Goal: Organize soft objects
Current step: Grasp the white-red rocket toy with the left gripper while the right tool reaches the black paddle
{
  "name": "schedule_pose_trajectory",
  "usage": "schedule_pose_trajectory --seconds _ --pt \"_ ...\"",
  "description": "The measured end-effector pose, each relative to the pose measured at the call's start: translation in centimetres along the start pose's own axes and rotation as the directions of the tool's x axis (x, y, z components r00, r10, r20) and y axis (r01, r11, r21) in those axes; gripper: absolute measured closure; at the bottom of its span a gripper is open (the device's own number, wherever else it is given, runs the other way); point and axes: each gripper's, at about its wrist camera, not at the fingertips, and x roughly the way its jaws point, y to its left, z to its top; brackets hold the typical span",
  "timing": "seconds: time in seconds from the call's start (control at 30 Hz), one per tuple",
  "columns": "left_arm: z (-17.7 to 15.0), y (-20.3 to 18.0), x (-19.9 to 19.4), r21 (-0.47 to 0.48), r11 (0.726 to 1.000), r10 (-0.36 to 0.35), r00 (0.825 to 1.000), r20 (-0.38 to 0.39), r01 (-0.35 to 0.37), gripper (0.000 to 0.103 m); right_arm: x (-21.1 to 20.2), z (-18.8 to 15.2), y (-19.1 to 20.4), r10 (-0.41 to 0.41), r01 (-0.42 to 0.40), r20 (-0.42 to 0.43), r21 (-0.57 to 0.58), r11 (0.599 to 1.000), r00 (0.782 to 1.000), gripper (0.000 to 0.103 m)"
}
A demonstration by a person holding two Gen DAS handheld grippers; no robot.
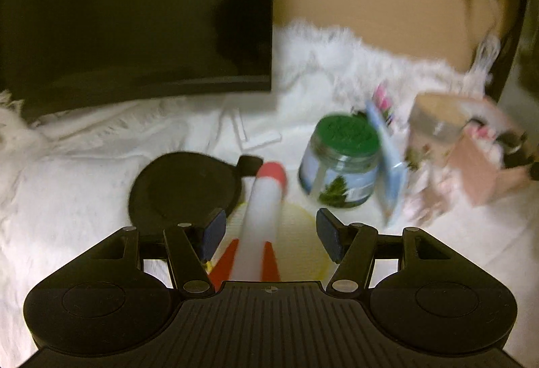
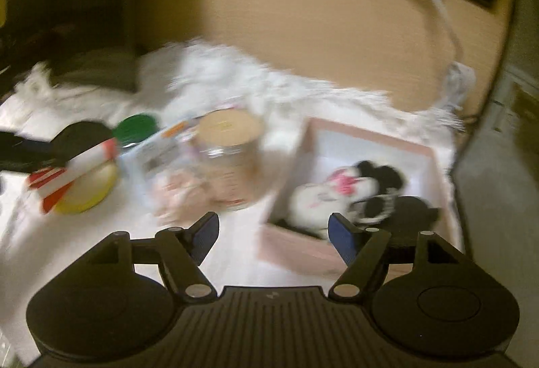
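Note:
A white foam rocket [image 1: 261,219] with a red nose and red fins lies on a yellow round pad [image 1: 299,243], between the open jaws of my left gripper [image 1: 269,233], apart from both pads. It also shows in the right wrist view [image 2: 84,165]. A pink box [image 2: 357,192] holds a black-and-white plush with a pink bow [image 2: 343,192]. My right gripper [image 2: 273,236] is open and empty, just in front of the box's near left corner. Both views are blurred.
A green-lidded jar [image 1: 340,162], a clear jar with a tan lid [image 2: 229,159] and a flat packet [image 1: 387,159] stand between rocket and box. A black round pad [image 1: 185,189] lies left of the rocket. A dark monitor [image 1: 134,14] stands behind. White fluffy cloth [image 1: 337,64] covers the table.

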Motion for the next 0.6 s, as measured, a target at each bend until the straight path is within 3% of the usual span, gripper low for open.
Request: schedule_pose_trajectory --seconds 0.13,0.2,0.27,0.4,0.5,0.6 --pt "-0.5 0.0 3.1 0.02 1.0 -0.019 0.998 -0.06 0.02 0.04 0.0 -0.4 4.4 0.019 -0.02 -0.016 -0.102 0.995 1.0 0.031" --pt "-1.0 0.5 3.4 0.008 0.999 -0.034 0.998 -0.048 0.035 0.07 0.1 -0.4 6.5 0.03 -0.033 -0.018 -0.152 0.988 0.999 0.031" --pt "-1.5 1.4 2.4 -0.013 0.998 -0.056 0.998 0.001 0.056 0.071 0.1 0.0 8.3 0.056 -0.057 -0.01 -0.184 0.981 0.998 0.031" --pt "-2.5 4.5 -0.8 -0.143 0.983 -0.104 0.992 0.07 0.113 0.072 0.7 1.6 12.8 0.12 -0.109 0.024 -0.261 0.959 0.993 0.029" --pt "-3.4 7.3 -3.5 -0.229 0.967 -0.079 0.989 0.128 0.108 0.072 2.2 2.8 16.6 0.174 -0.155 0.033 -0.317 0.936 0.984 0.028" --pt "-4.2 10.4 -6.0 -0.298 0.952 -0.016 0.986 0.163 0.065 0.072 4.0 3.5 21.4 0.191 -0.148 0.057 -0.431 0.89 0.98 0.028"
